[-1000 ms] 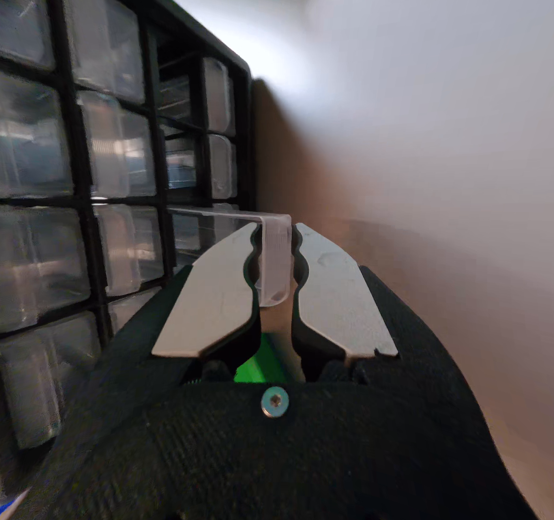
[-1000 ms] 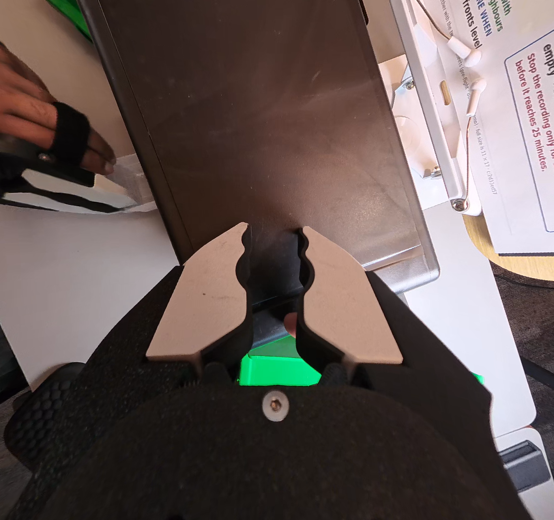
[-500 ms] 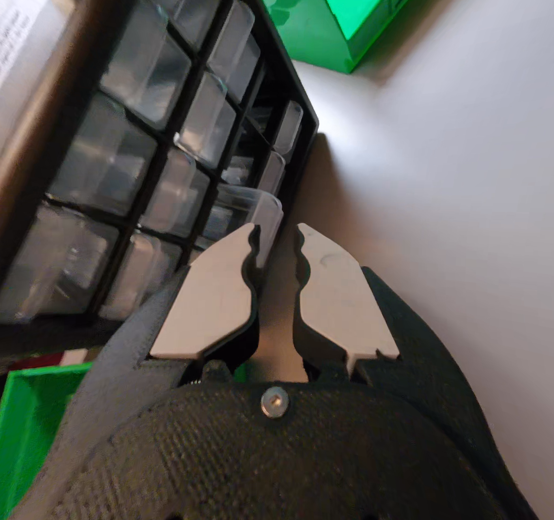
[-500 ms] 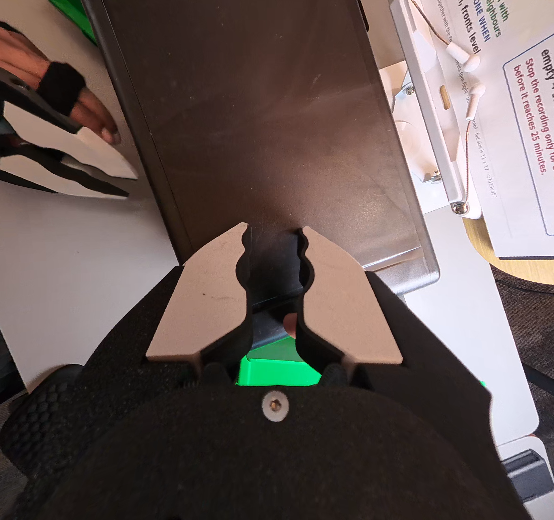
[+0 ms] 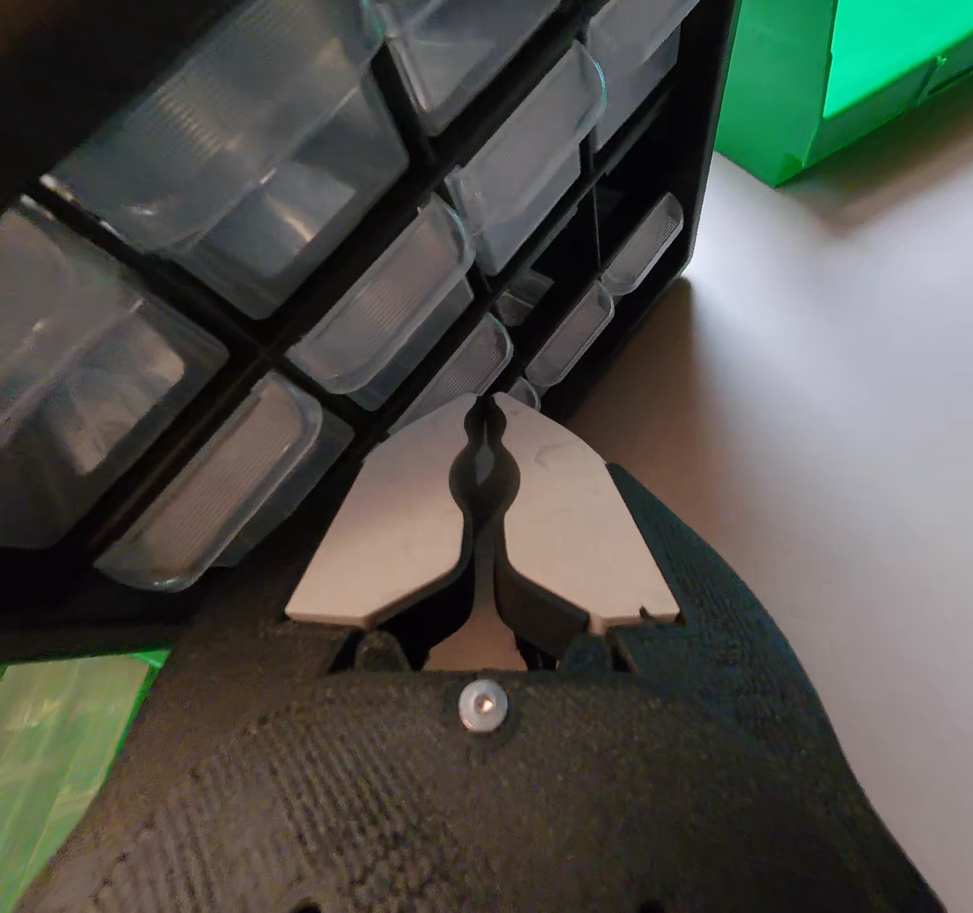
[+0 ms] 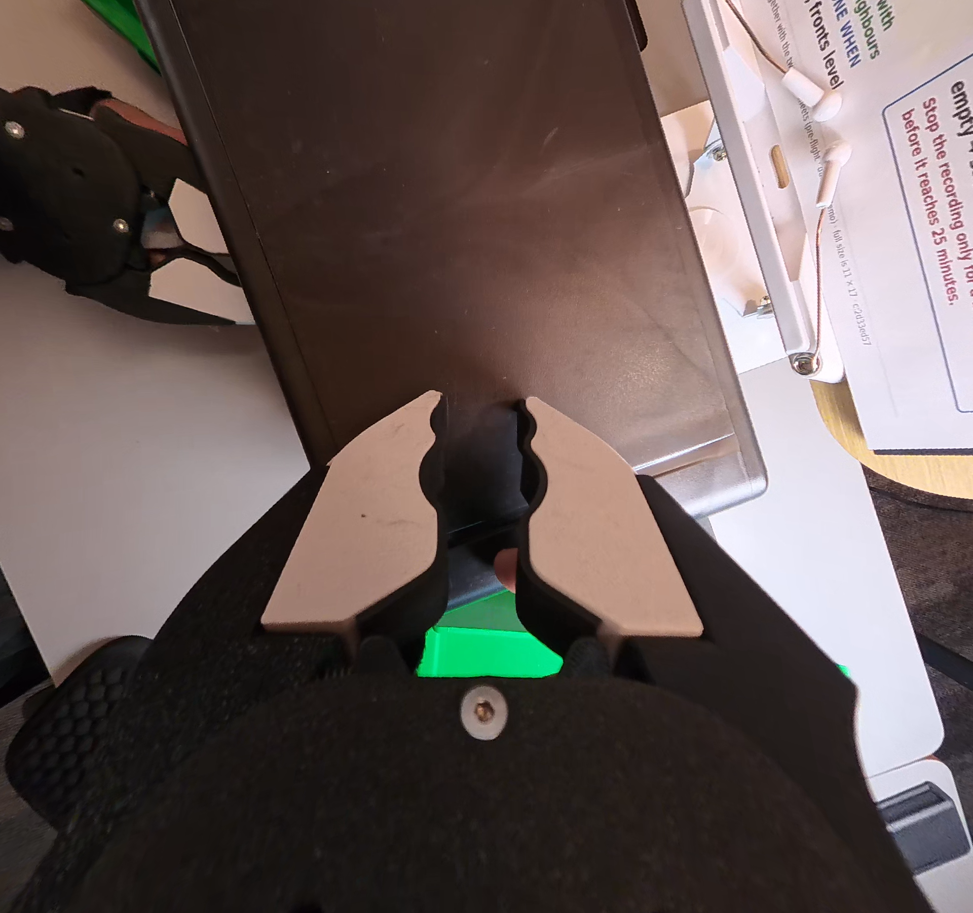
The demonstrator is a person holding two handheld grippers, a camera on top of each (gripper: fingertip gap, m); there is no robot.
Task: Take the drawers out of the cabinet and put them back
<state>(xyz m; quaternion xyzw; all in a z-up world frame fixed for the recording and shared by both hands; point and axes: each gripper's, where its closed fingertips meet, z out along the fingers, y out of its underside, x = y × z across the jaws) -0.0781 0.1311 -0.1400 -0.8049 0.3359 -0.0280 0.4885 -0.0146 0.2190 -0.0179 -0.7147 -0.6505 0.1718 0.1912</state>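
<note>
The black cabinet [image 5: 705, 98] holds several clear plastic drawers [image 5: 252, 151] and appears tilted in the left wrist view. One slot [image 5: 626, 203] near its right column looks dark and empty. My left gripper [image 5: 487, 403] is shut with nothing between its fingers, and its tips touch the front of a bottom-row drawer [image 5: 463, 361]. It also shows in the right wrist view [image 6: 221, 266], at the cabinet's front. My right gripper [image 6: 482, 403] is open and lies over the near end of the cabinet's top panel [image 6: 447, 177]. The drawer fronts are hidden in that view.
A green bin [image 5: 842, 72] stands right of the cabinet, and another green piece [image 5: 52, 756] is at lower left. A green block [image 6: 484, 651] lies under my right gripper. A printed sheet [image 6: 921, 177] and a white clip stand [image 6: 737, 203] lie to the right on the white table [image 6: 131, 440].
My left gripper let go of the clear drawer's handle, the drawer went back into its slot, and the gripper closed with its tips against the drawer front. The right gripper has stayed put.
</note>
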